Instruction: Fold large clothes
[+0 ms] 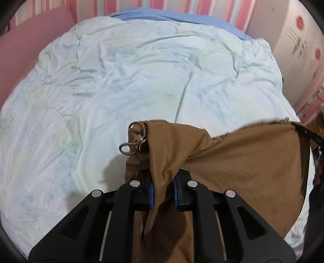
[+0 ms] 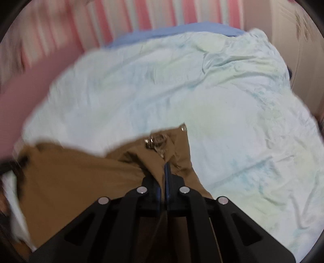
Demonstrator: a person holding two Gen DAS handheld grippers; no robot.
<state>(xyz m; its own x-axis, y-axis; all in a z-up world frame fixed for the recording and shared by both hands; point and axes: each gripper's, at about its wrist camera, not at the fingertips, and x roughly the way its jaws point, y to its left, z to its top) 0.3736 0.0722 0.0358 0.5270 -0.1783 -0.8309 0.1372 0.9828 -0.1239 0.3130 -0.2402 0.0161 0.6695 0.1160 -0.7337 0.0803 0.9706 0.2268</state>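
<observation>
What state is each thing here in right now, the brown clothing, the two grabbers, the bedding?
Brown garment: lifted, stretched between both grippers above the bed.
Left gripper: shut on the garment's edge.
Right gripper: shut on the garment's other end.
Metal clasp: dangling from the garment.
Duvet: spread out, wrinkled.
Blue sheet: partly covered by the duvet.

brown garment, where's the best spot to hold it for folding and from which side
Grip the brown garment along its top edge, at the two corners beside the metal clasps, coming from the near side. Both jaws are shut on it there now, so the cloth hangs spread between them above the quilt.
</observation>
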